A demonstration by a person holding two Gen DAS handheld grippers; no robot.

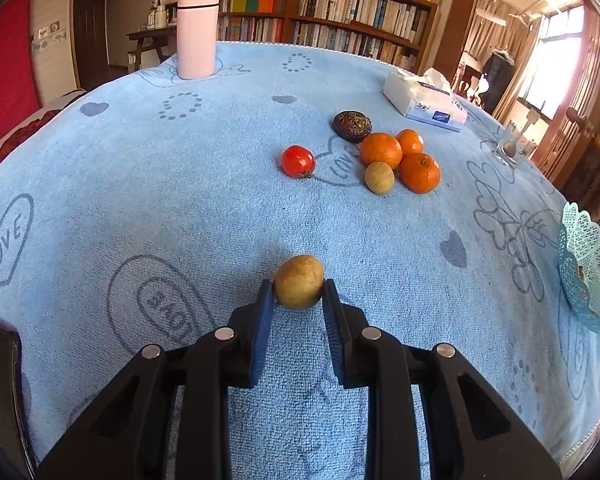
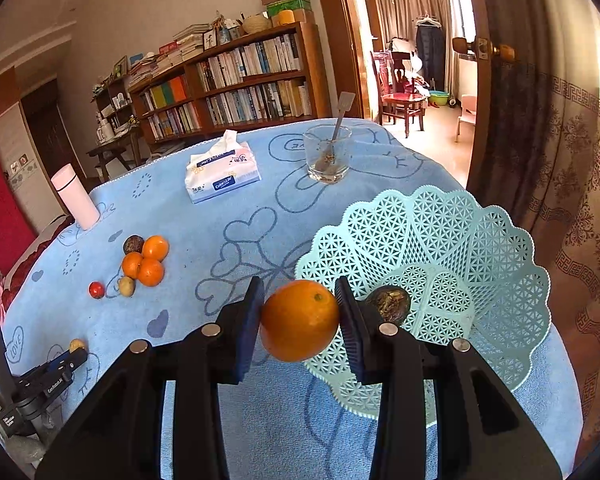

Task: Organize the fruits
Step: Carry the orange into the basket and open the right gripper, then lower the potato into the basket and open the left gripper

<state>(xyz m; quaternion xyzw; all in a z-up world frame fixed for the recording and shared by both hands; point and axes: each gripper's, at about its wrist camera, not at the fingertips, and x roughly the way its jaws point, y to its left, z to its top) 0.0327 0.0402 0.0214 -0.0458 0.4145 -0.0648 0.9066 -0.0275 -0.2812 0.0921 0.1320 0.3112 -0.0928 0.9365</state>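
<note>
1. The left gripper (image 1: pixel 299 290) was clamped on a brown fruit (image 1: pixel 299 281), its underside hidden between the jaws.
2. The right gripper (image 2: pixel 299 312) gripped an orange (image 2: pixel 299 320); the right jaw partly hid a dark fruit (image 2: pixel 388 302) in the basket (image 2: pixel 460 240) beyond.

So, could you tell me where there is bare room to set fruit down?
Most of the basket is bare; only a dark fruit lies in it. Open cloth lies between the pink bottle and tomato. Crowded around the three oranges.
</note>
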